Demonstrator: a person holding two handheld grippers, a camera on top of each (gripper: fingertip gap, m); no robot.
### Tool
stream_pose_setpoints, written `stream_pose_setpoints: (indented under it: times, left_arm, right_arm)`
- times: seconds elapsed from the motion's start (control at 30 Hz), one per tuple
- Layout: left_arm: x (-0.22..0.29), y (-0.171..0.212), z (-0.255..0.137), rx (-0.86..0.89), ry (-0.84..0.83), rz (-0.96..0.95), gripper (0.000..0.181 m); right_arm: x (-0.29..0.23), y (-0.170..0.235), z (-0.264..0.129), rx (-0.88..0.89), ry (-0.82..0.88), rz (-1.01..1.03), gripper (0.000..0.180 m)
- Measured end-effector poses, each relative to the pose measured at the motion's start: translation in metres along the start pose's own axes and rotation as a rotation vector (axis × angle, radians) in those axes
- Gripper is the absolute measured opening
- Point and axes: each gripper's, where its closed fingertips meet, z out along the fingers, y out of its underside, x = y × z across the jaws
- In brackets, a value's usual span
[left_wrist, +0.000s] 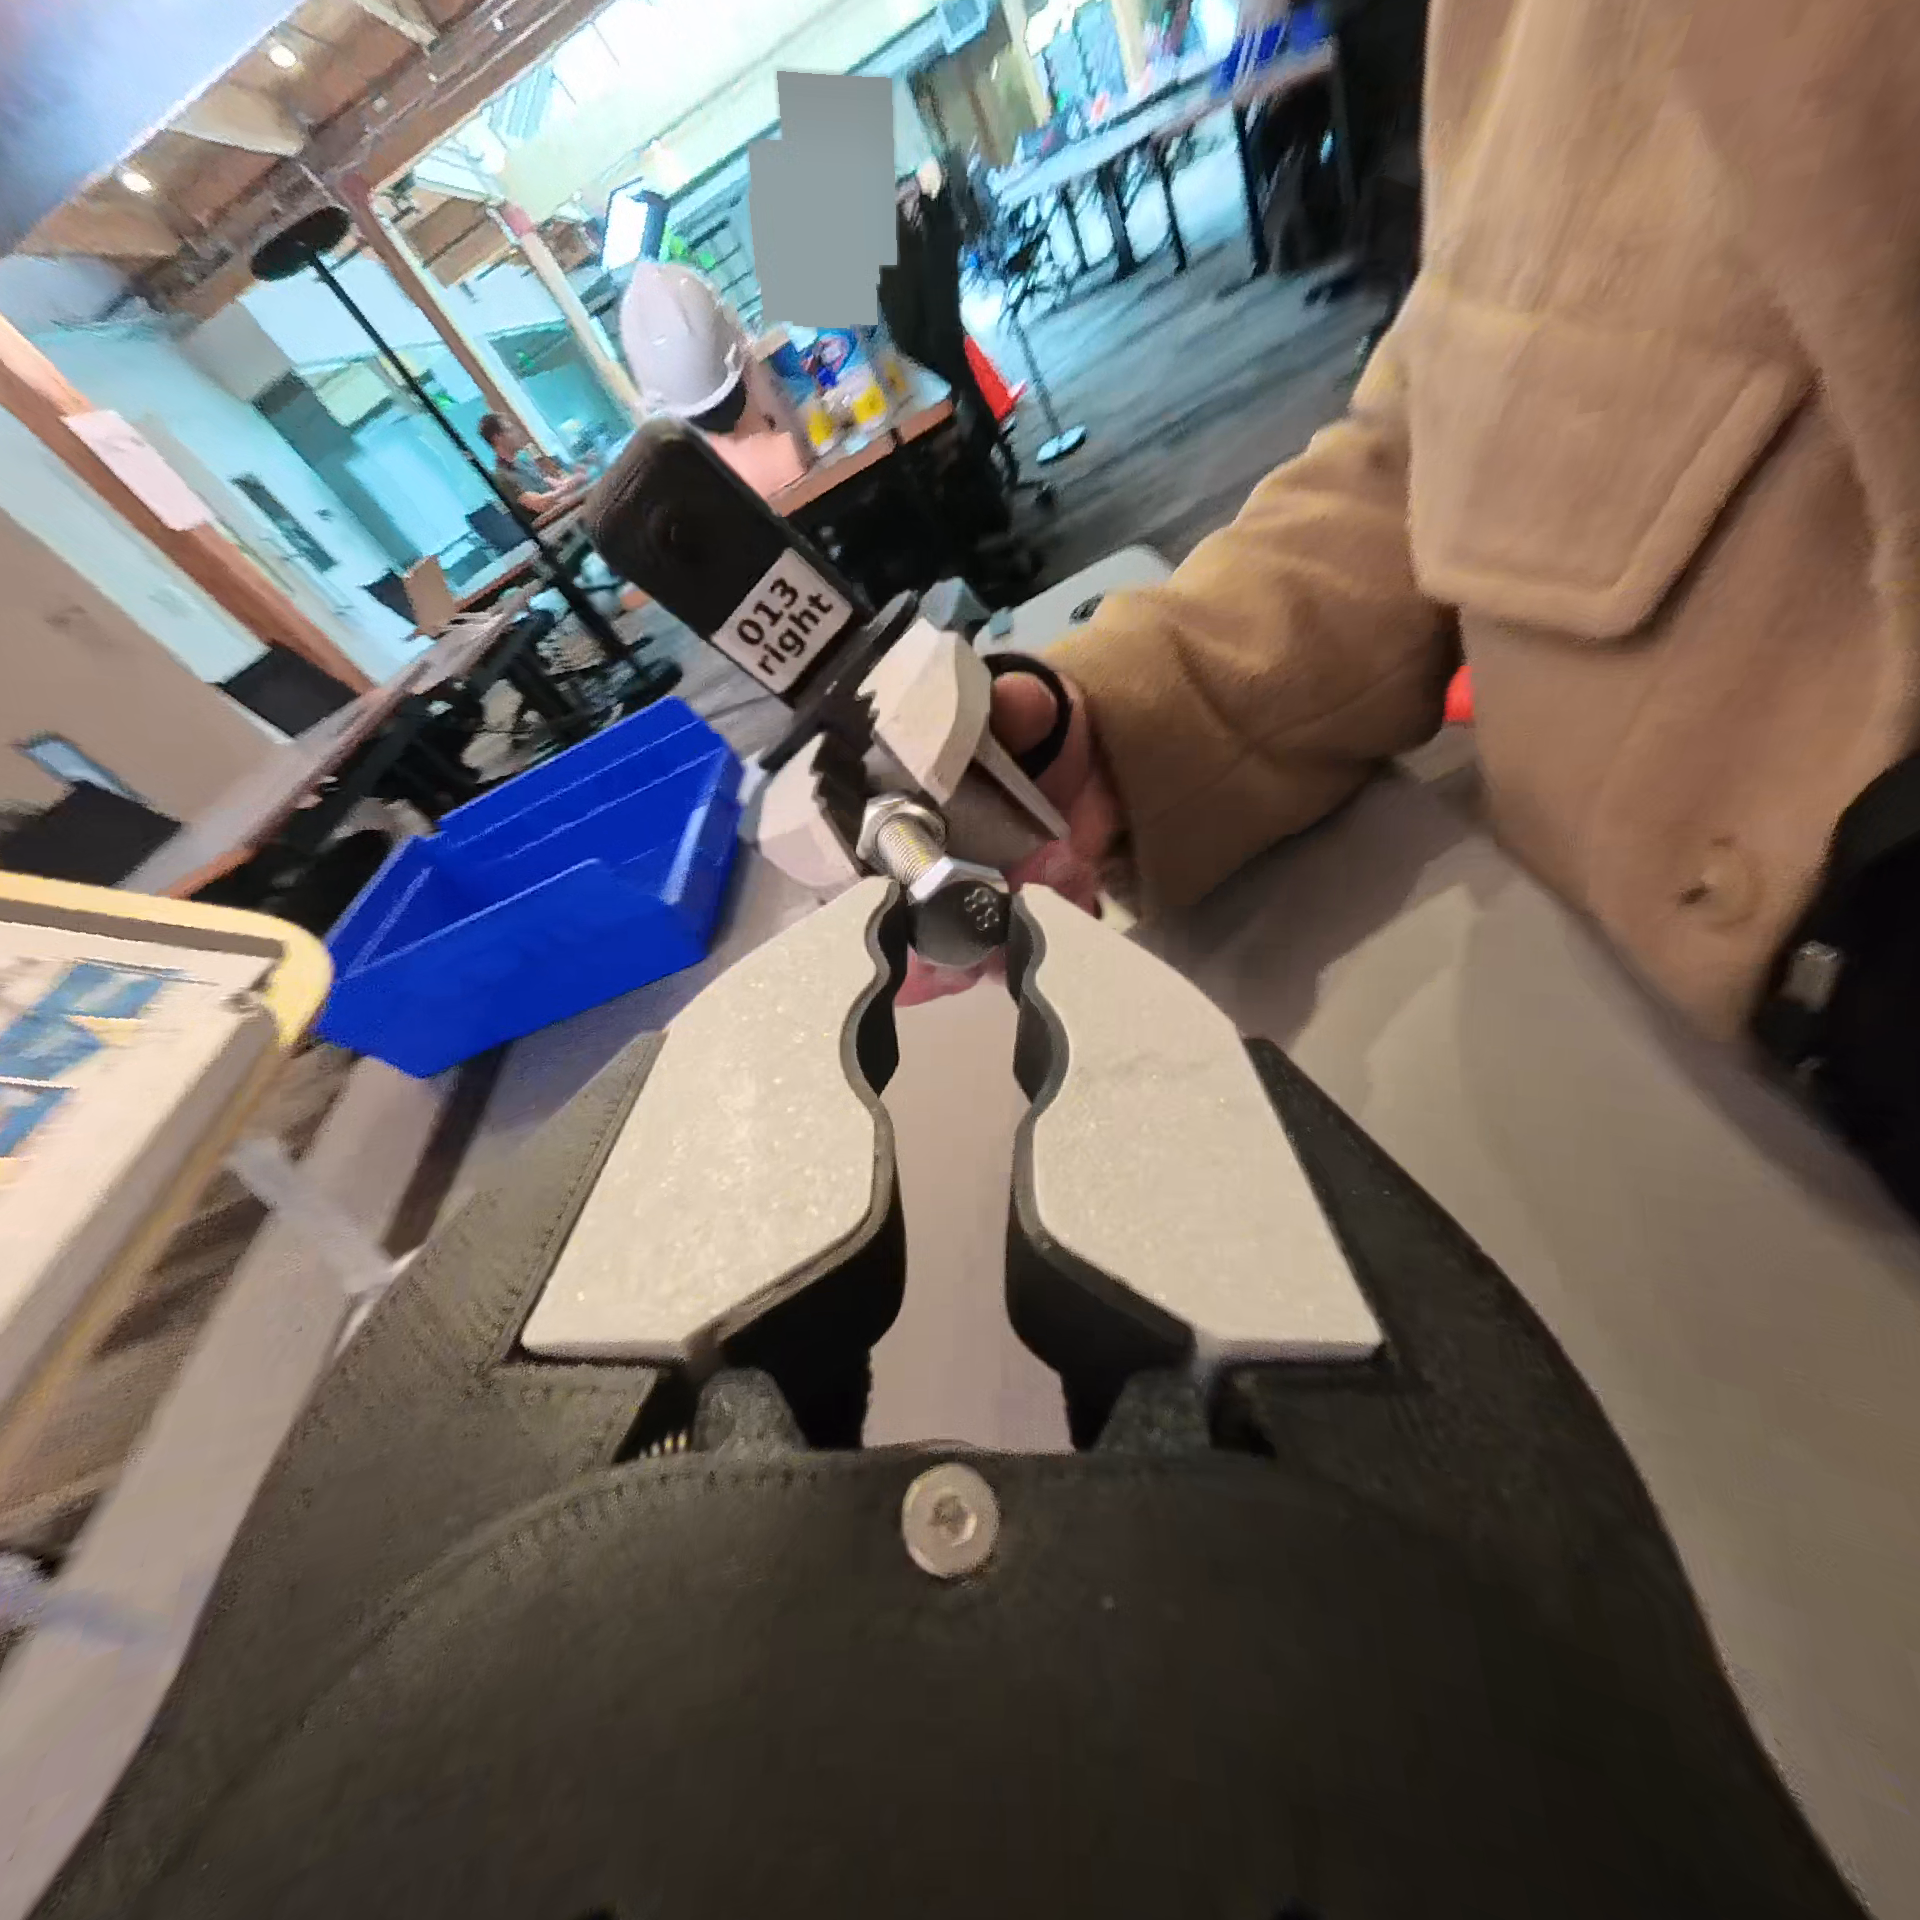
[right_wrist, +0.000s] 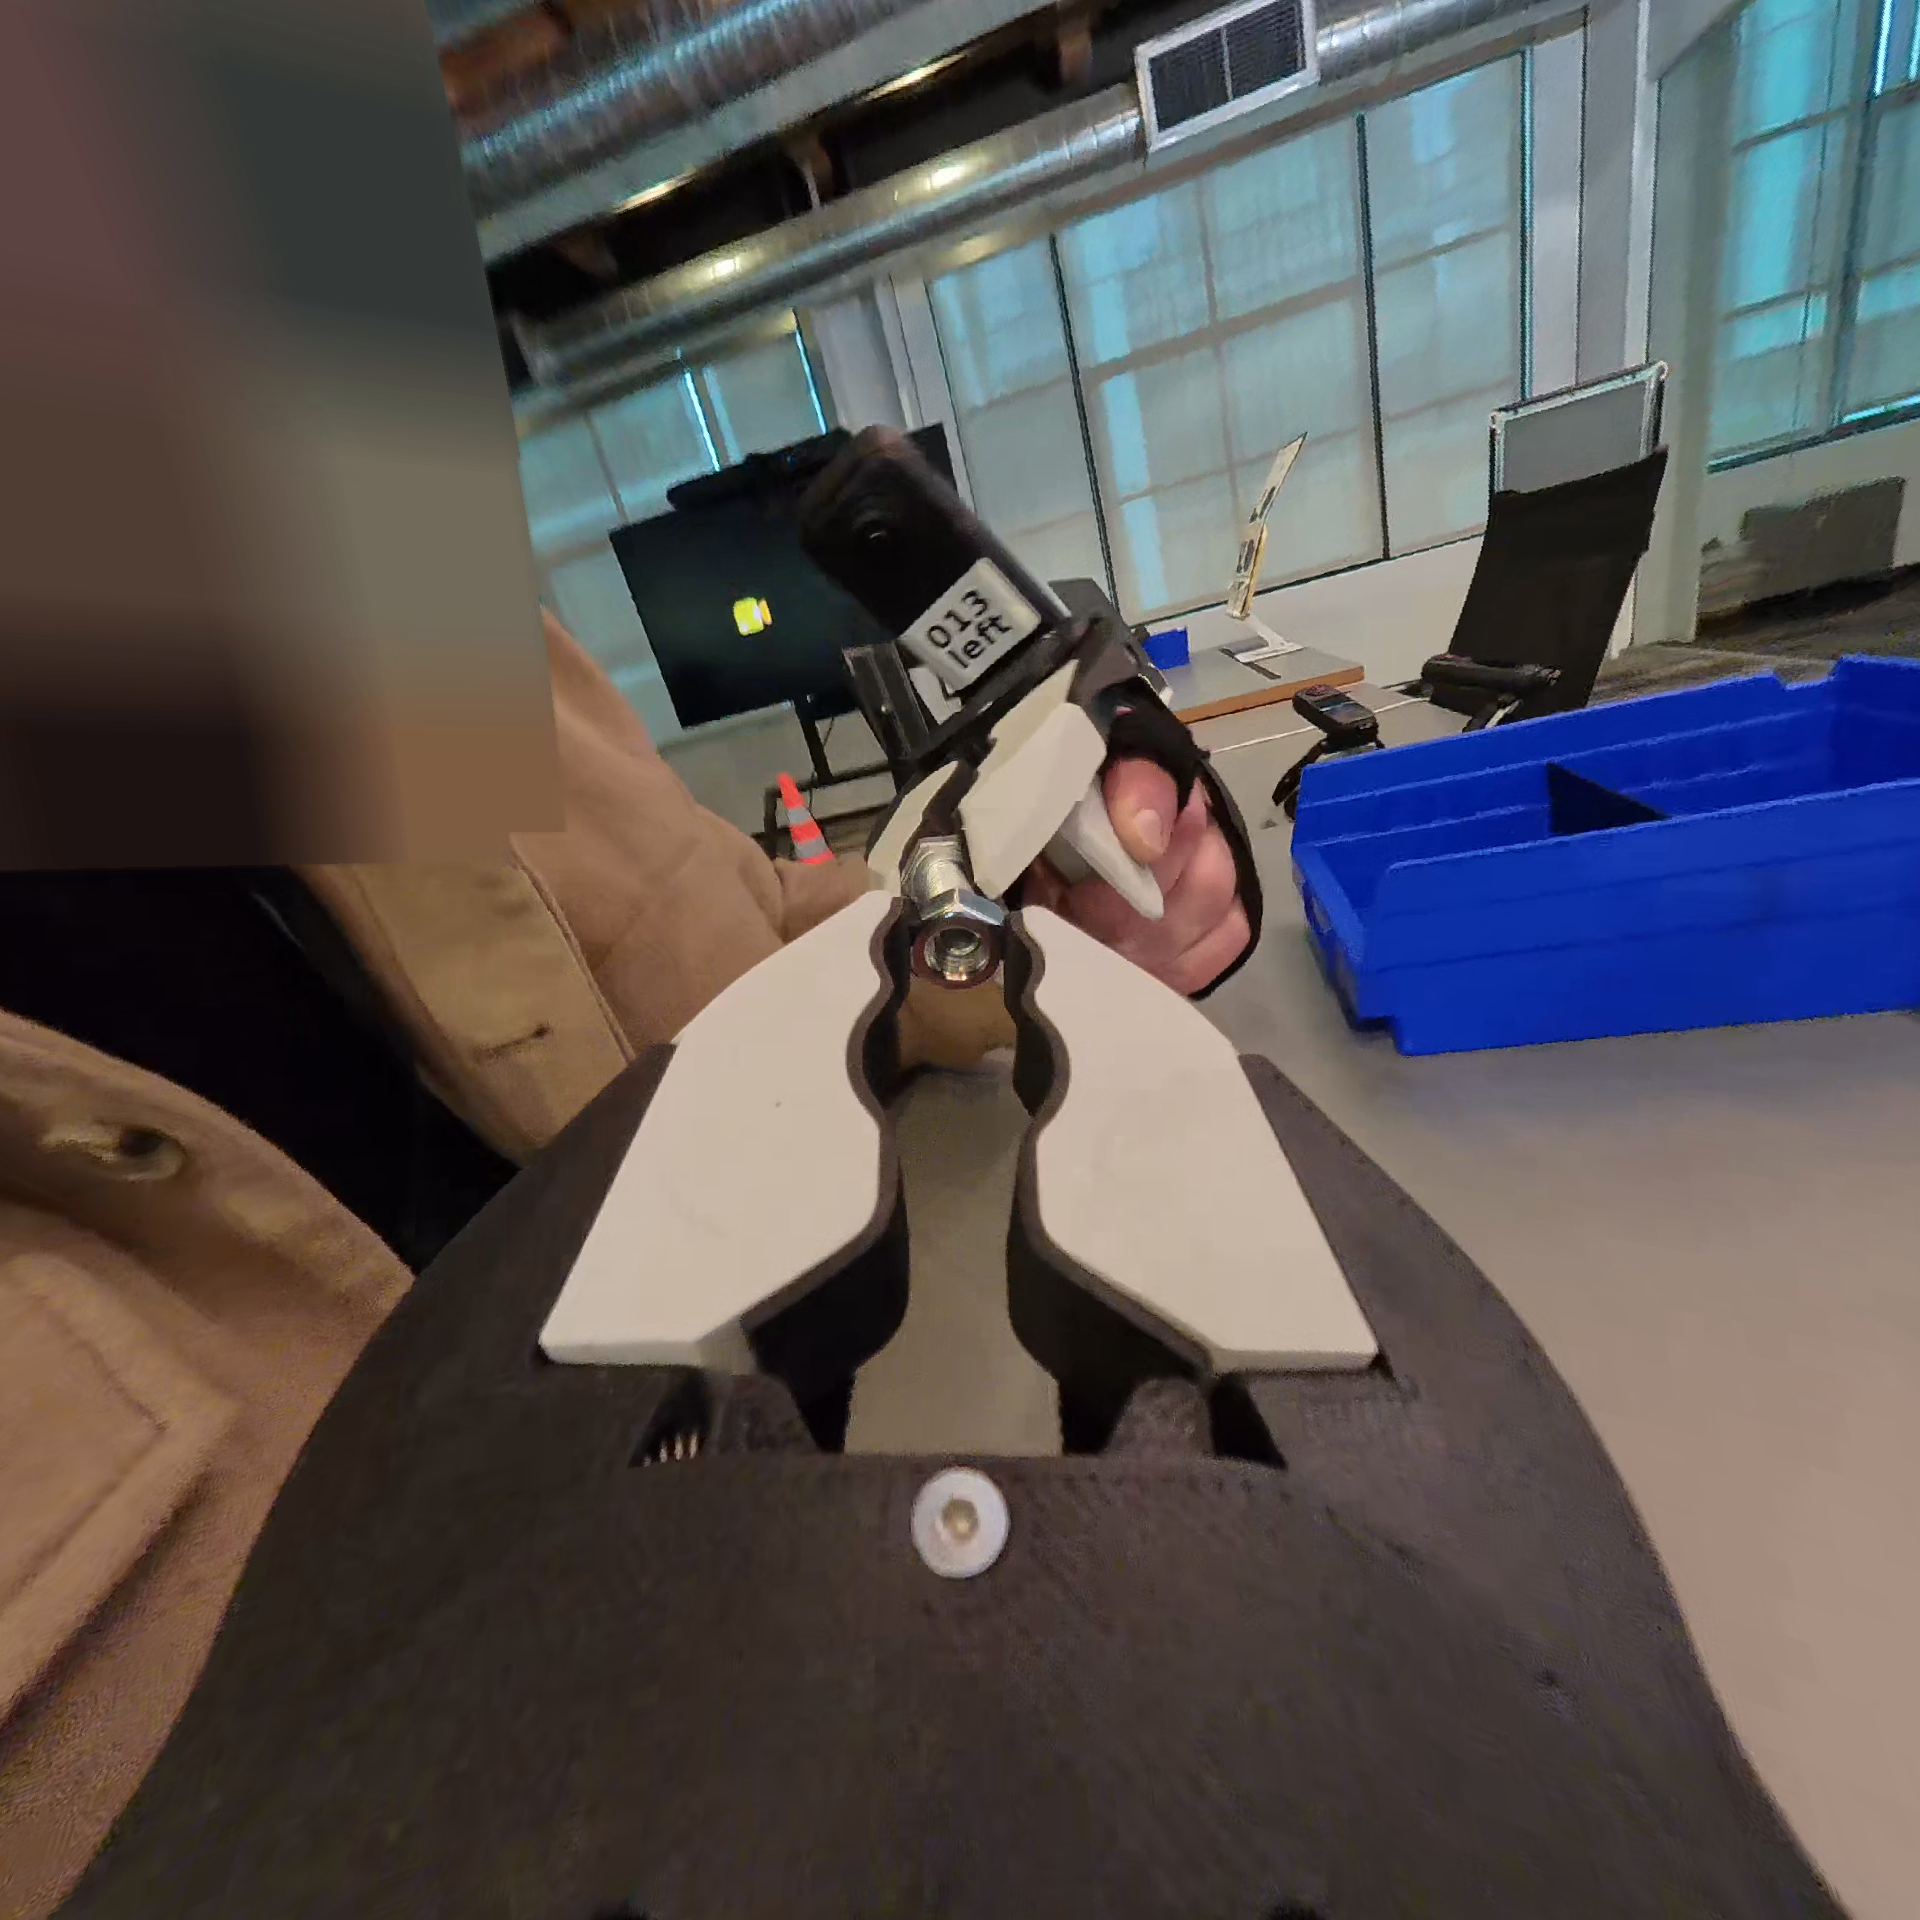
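The left gripper (left_wrist: 951, 925), with pale grey fingers edged in black, is clamped on the hexagonal head of a silver steel bolt (left_wrist: 940, 883). The threaded shank runs away from it to the right gripper (right_wrist: 951, 935), which is clamped on a silver hex nut (right_wrist: 951, 930) threaded on the shank's far end (the end of the bolt shows through the nut's bore in the right wrist view). The two grippers face each other tip to tip, raised above the grey surface (right_wrist: 1558, 1195).

Each gripper is held by a hand (right_wrist: 1174, 894) in a black fingerless glove, and the person wears a tan fleece jacket (left_wrist: 1610, 520). A black camera with a white label sits on top of each gripper.

A blue plastic bin (right_wrist: 1621, 894) with a dark divider inside rests on the surface near the grippers. A flat white board with a yellow rim (left_wrist: 156, 1039) lies at the left edge of the left wrist view.
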Motion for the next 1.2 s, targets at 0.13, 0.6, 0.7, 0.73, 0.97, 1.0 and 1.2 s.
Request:
stream_pose_setpoints:
  times: [0.13,0.6,0.7,0.73,0.97,1.0,1.2]
  left_arm:
    - [0.003,-0.003,0.0,0.103,0.096,-0.188,0.017]
    - [0.004,0.012,-0.002,-0.092,0.062,0.084,0.018]
    - [0.003,0.02,-0.004,-0.223,0.044,0.247,0.018]
    - [0.005,0.021,-0.004,-0.252,0.056,0.284,0.018]
    - [0.002,0.03,-0.007,-0.496,0.085,0.595,0.018]
    - [0.001,0.031,-0.008,-0.522,0.084,0.633,0.018]
    - [0.004,0.042,-0.009,-0.659,0.091,0.831,0.018]
  right_arm:
    - [-0.004,0.002,0.0,-0.039,-0.009,-0.076,0.017]
    - [0.002,0.013,0.0,-0.016,-0.072,0.184,0.018]
    - [0.005,0.018,0.0,-0.02,-0.078,0.258,0.018]
    - [0.003,0.02,0.0,-0.021,-0.098,0.284,0.017]
    - [0.008,0.027,-0.001,0.0,-0.14,0.436,0.017]
    - [0.009,0.027,-0.001,0.006,-0.14,0.453,0.017]
    - [0.015,0.04,-0.001,-0.02,-0.114,0.536,0.017]
